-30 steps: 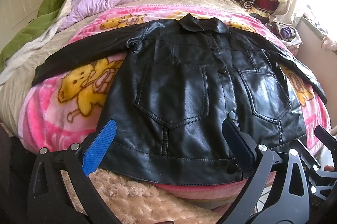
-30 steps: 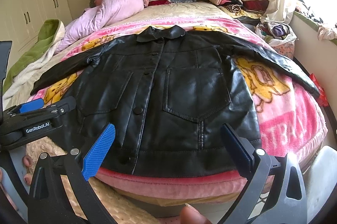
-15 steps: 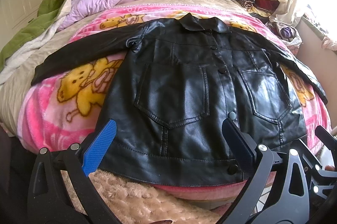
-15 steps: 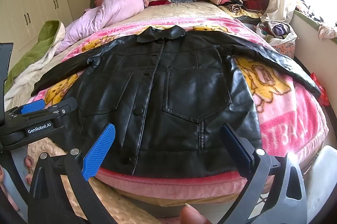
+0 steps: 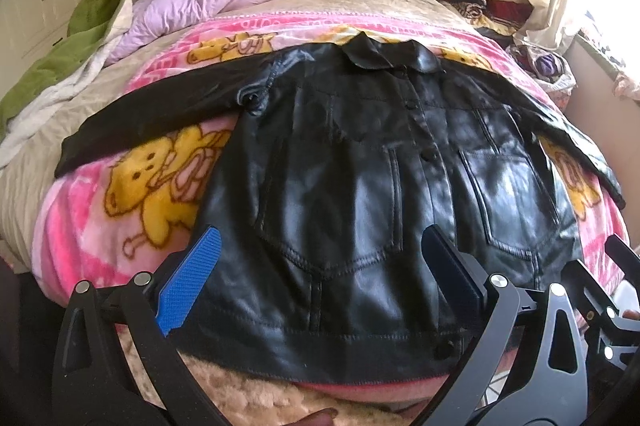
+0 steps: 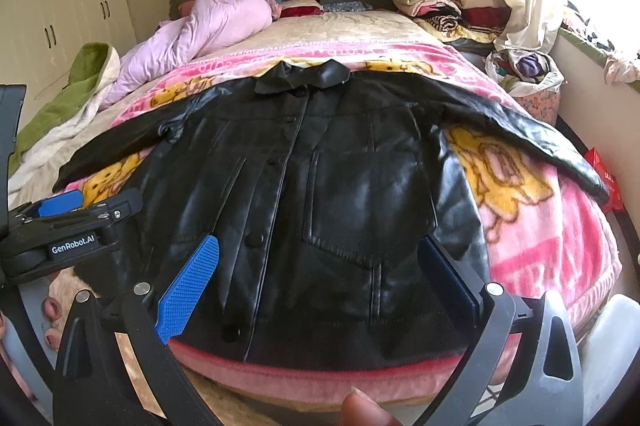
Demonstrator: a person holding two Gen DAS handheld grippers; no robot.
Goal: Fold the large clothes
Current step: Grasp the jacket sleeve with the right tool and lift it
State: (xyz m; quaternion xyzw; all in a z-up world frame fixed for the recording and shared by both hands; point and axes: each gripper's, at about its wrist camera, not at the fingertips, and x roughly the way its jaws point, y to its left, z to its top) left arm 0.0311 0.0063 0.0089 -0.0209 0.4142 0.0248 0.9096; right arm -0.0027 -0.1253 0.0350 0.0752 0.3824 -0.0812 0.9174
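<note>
The black leather jacket (image 6: 320,193) lies flat on the pink blanket (image 6: 540,246), front side up and buttoned, with the collar (image 6: 304,75) away from me and the hem at the near edge of the bed. Both sleeves are stretched out to the sides. I think it is laid like this so that I can fold it in clean lines, first the sleeves and then the body.

My left tongs (image 5: 320,262) hover over the hem on the left part of the jacket, and the two fingers are spread wide with nothing between them. My right tongs (image 6: 320,264) hover over the hem more to the right, also spread wide and holding nothing. In the right view I see the left tongs beside me at the left edge, so the two tools are near each other, both low at the foot of the bed.

I judge the folding is not yet begun. The leather looks stiff and smooth, so I should pinch a thick seam or a sleeve (image 5: 144,121) end, because a flat panel can slip out.
</note>
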